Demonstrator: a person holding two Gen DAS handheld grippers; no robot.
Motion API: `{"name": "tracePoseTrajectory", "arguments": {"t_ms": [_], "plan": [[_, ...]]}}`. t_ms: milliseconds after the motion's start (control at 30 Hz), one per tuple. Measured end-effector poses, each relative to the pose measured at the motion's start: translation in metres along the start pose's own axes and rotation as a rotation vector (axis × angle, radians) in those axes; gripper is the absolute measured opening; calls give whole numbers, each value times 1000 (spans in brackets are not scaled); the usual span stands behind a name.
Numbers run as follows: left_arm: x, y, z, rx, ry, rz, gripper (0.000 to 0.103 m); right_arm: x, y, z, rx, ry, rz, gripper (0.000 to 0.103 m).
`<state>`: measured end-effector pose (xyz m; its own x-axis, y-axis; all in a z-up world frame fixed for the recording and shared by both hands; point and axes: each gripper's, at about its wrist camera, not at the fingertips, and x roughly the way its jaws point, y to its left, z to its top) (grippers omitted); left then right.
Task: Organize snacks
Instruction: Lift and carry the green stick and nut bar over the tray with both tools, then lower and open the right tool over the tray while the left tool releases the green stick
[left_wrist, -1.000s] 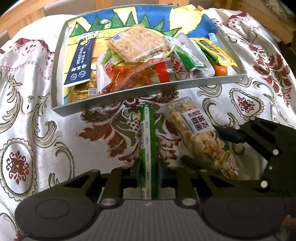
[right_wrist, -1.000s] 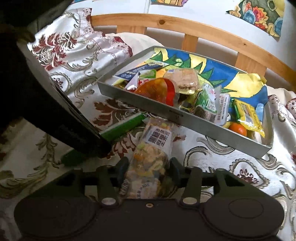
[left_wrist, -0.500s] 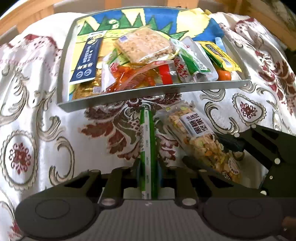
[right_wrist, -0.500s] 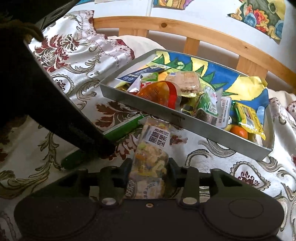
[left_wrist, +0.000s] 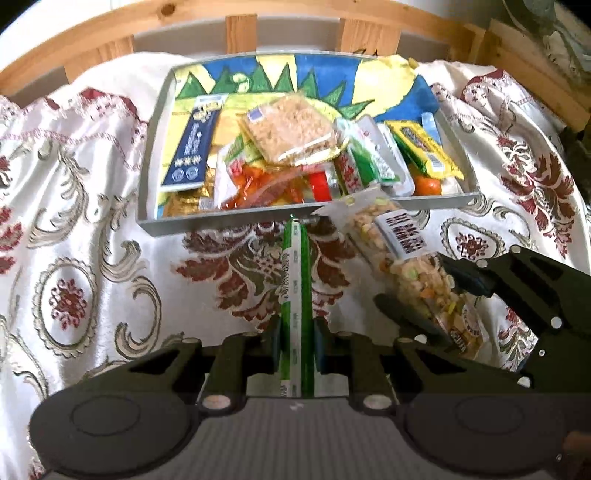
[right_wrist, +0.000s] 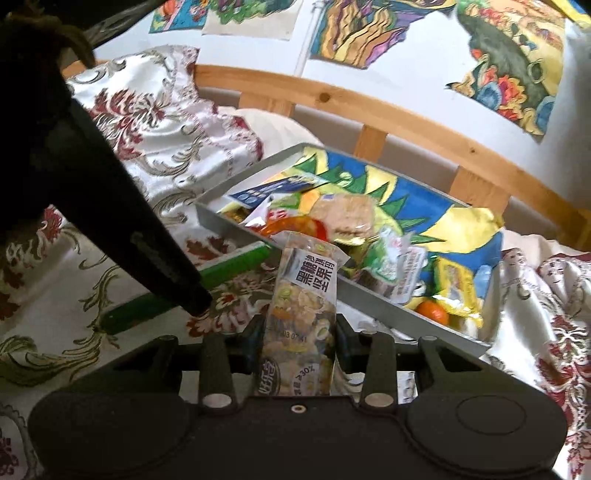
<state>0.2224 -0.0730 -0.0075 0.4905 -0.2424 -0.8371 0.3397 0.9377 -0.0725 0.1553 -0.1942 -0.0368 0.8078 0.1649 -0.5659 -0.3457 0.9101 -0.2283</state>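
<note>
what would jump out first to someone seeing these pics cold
The grey tray heaped with bright snack packets, lying on a flowery cloth before a wooden rail. In front of it, the left gripper is shut on a long green stick pack, and the right gripper pinches a clear bag of mixed nuts.

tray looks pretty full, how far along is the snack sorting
Mostly done: the tray already holds a pile of packets. In hand: the left claw is shut on the green stick, and the right claw on the nut bag. Left: both still sit short of the tray's near wall and need dropping in.
</note>
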Motion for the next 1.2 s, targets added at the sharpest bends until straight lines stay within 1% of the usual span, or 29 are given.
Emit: {"name": "tracePoseTrajectory", "arguments": {"t_ms": [300, 467, 567, 700, 867, 967, 1067, 1200], "plan": [[-18, -2, 15, 5, -74, 22, 19, -10, -25, 9, 58, -70, -66, 41], [-21, 0, 32, 27, -111, 21, 19, -13, -39, 11, 85, -109, -102, 41], [-19, 3, 51, 47, -133, 18, 19, -11, -52, 14, 116, -131, -128, 41], [-11, 9, 91, 60, -171, 3, 19, 9, -72, 28, 117, -157, -175, 41], [14, 9, 138, 68, -230, -25, 19, 49, -110, 49, 165, -132, -207, 41], [35, 8, 158, 55, -251, -42, 19, 71, -129, 58, 196, -113, -214, 41], [55, 9, 171, 23, -274, -84, 19, 89, -143, 63, 233, -75, -197, 41], [84, 4, 180, -15, -262, -133, 19, 107, -151, 62, 246, -21, -203, 41]]}}
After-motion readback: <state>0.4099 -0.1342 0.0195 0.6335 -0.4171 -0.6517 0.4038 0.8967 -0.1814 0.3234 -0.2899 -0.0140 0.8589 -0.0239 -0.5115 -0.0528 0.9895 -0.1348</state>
